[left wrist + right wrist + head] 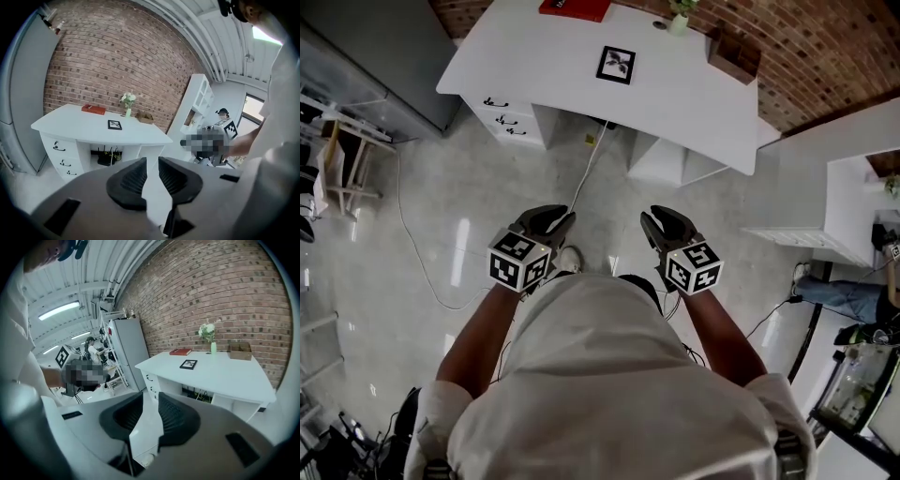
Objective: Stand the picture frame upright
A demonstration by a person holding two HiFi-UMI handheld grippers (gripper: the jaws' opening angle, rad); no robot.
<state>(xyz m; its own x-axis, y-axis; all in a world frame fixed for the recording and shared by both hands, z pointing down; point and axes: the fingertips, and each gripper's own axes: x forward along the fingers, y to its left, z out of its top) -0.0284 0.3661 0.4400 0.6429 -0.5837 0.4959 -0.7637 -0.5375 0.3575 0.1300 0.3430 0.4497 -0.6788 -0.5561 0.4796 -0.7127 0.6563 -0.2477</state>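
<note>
The picture frame is small and black. It lies flat near the middle of the white desk, far ahead of me. The left gripper view has the frame on the desk top, and so does the right gripper view. My left gripper and right gripper hang side by side over the floor, close to my body and well short of the desk. Each has its jaws close together with a narrow gap and nothing between them. The left gripper and right gripper both point toward the desk.
On the desk's far side stand a red book, a small vase of flowers and a wooden box, against a brick wall. A cable trails across the glossy floor. A grey cabinet is at left and white shelving at right.
</note>
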